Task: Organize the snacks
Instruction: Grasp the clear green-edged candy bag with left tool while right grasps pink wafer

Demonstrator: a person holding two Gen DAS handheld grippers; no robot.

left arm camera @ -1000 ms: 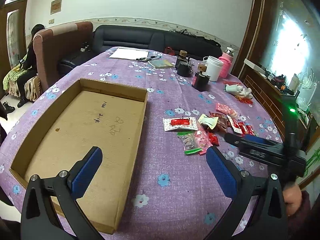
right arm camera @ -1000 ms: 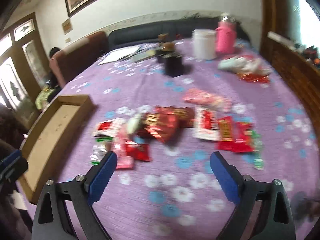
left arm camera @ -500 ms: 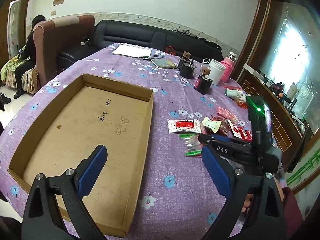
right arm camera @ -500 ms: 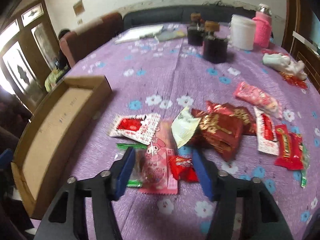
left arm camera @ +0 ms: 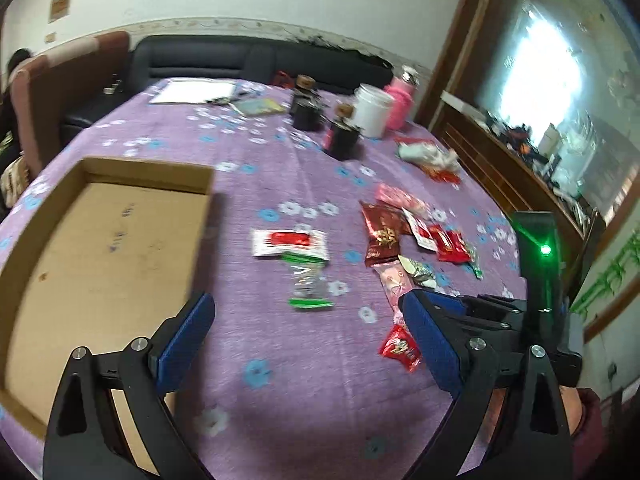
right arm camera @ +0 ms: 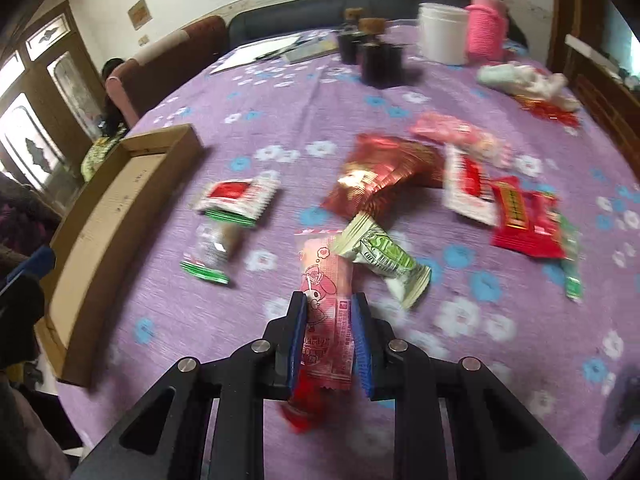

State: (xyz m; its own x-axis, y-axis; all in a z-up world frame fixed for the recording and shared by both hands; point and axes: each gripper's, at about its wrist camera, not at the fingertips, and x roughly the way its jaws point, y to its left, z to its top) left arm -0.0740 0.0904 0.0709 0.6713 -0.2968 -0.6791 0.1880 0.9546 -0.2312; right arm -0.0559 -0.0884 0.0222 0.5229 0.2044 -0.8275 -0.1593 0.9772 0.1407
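Observation:
My right gripper [right arm camera: 329,306] is shut on a pink cartoon snack packet [right arm camera: 326,292] above the purple tablecloth; the same packet [left arm camera: 394,284] shows in the left wrist view. A small red packet [right arm camera: 304,408] lies under it. My left gripper [left arm camera: 308,320] is open and empty, hovering over the cloth beside the shallow cardboard box [left arm camera: 100,248]. Loose snacks lie in a cluster: a white-and-red packet [right arm camera: 236,196], a clear green-edged packet [right arm camera: 210,252], a green-white packet [right arm camera: 380,256], a dark red bag [right arm camera: 384,176] and red packets [right arm camera: 524,220].
The cardboard box [right arm camera: 120,208] sits at the table's left edge. Dark jars [right arm camera: 376,60], a white tub [right arm camera: 442,36] and a pink bottle [right arm camera: 486,28] stand at the far side. A sofa and chair stand behind the table. A person sits far left.
My right gripper has closed on the pink packet and raised it off the cluster. The left gripper has swung right, so the box lies further left in its view.

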